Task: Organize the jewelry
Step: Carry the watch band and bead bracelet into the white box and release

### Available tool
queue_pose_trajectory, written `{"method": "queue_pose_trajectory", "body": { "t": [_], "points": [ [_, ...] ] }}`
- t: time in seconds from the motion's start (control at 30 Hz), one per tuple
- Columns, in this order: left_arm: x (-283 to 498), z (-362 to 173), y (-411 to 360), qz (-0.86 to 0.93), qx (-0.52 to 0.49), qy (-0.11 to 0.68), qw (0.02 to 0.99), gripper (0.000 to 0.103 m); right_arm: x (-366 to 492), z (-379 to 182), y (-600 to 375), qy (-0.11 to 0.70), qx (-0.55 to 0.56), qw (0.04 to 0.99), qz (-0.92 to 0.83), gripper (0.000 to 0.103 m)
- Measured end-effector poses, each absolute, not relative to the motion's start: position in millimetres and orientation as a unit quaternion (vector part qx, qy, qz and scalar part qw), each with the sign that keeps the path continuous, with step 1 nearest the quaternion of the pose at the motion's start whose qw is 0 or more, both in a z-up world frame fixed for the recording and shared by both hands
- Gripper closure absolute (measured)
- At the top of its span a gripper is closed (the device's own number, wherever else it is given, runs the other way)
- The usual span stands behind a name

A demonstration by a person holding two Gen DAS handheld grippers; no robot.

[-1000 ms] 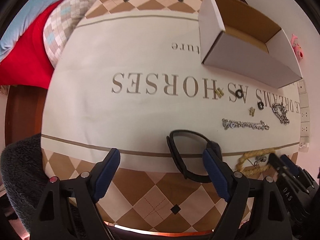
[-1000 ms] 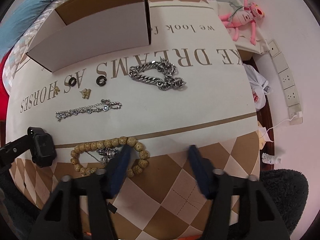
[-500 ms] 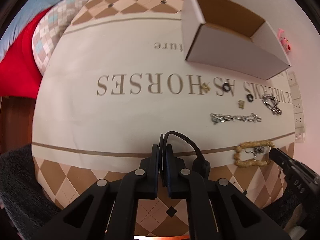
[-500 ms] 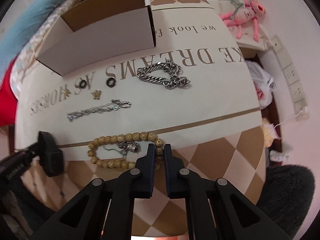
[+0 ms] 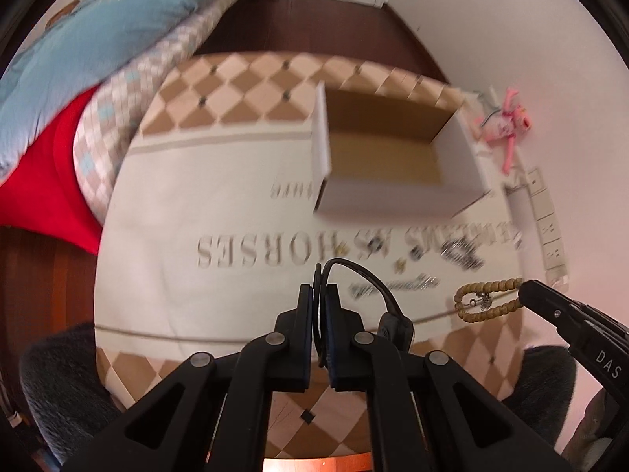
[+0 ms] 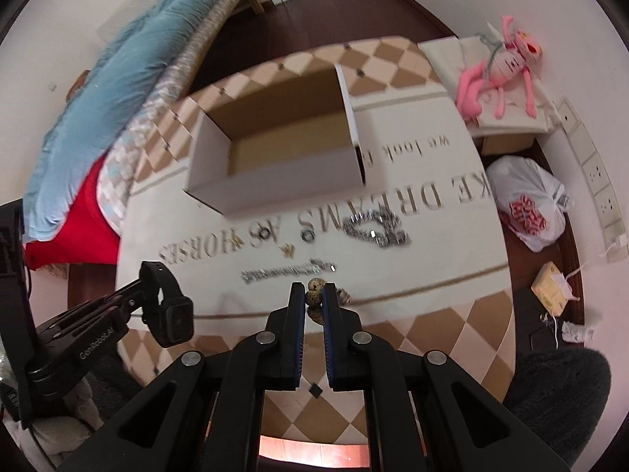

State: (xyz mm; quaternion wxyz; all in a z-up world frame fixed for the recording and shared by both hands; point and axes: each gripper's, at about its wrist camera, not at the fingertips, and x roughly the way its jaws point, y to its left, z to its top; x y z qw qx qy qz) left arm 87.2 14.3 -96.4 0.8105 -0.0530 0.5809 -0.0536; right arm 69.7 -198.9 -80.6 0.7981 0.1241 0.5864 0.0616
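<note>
My left gripper [image 5: 320, 295] is shut on the strap of a black smartwatch [image 5: 395, 328] and holds it above the table; the watch also shows in the right wrist view [image 6: 171, 312]. My right gripper [image 6: 313, 295] is shut on a wooden bead bracelet [image 6: 314, 295], which also shows lifted in the left wrist view [image 5: 487, 299]. An open white cardboard box [image 5: 393, 165] stands at the back of the table and also shows in the right wrist view [image 6: 275, 149]. A thick silver chain [image 6: 373, 228], a thin silver bracelet [image 6: 287, 271], two dark rings and small gold pieces lie on the cloth.
A cream tablecloth [image 5: 196, 196] with printed letters and a checkered border covers the table. Bedding in blue and red [image 5: 59, 78] lies left. A pink plush toy [image 6: 499, 67] and a white plastic bag [image 6: 530, 208] are right, by wall sockets.
Both grippers shut, the left on the watch strap and the right on the bead bracelet. Both then rose and drew back from the table with their items.
</note>
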Motion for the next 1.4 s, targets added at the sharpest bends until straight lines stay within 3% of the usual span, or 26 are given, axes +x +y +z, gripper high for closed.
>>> {"method": "queue_pose_trajectory", "body": {
  "t": [0.27, 0.6, 0.77, 0.8, 0.83, 0.87, 0.9, 0.93, 1.0, 1.1, 1.23, 1.4],
  "points": [
    [150.7, -57.2, 0.0, -0.072, -0.044, 0.548, 0.832, 0.100, 131.7, -15.9, -195.8, 0.541, 0.105, 0.828, 0.099, 0.094],
    [230.8, -78.0, -5.2, -0.090, -0.061, 0.586, 0.803, 0.097, 223.5, -41.7, -182.0, 0.567, 0.077, 0.815, 0.094, 0.094],
    [257.0, -89.7, -7.8, -0.083, -0.075, 0.611, 0.784, 0.083, 252.6, -64.3, -181.8, 0.599, 0.077, 0.791, 0.100, 0.094],
    [259.2, -90.4, -8.8, -0.079, -0.071, 0.612, 0.784, 0.069, 258.3, -72.1, -184.2, 0.611, 0.080, 0.782, 0.094, 0.093],
    [260.9, -90.2, -8.1, -0.072, -0.068, 0.611, 0.786, 0.047, 259.3, -76.2, -185.5, 0.615, 0.080, 0.780, 0.089, 0.093],
    [261.1, -89.3, -6.2, -0.065, -0.069, 0.607, 0.789, 0.037, 259.6, -80.5, -187.7, 0.619, 0.075, 0.778, 0.081, 0.091],
    [260.5, -88.0, -4.0, -0.059, -0.069, 0.603, 0.792, 0.025, 259.4, -84.4, -191.2, 0.623, 0.074, 0.776, 0.073, 0.076],
    [260.3, -87.3, -2.2, -0.054, -0.065, 0.601, 0.795, 0.020, 257.6, -87.6, -194.6, 0.624, 0.073, 0.775, 0.064, 0.048],
    [256.8, -87.2, 0.7, -0.042, -0.055, 0.597, 0.799, 0.013, 252.4, -91.8, -200.9, 0.621, 0.070, 0.779, 0.053, 0.018],
    [249.8, -89.4, 3.2, -0.020, -0.033, 0.579, 0.814, 0.004, 243.2, -100.7, -202.5, 0.621, 0.046, 0.782, 0.032, 0.017],
    [235.4, -100.4, 5.2, 0.011, -0.002, 0.563, 0.826, 0.003, 231.6, -114.1, -199.0, 0.617, 0.010, 0.787, 0.007, 0.002],
    [224.4, -114.3, 3.2, 0.020, 0.011, 0.568, 0.823, 0.003, 219.3, -129.1, -195.0, 0.613, -0.009, 0.790, -0.007, 0.002]
  ]
}}
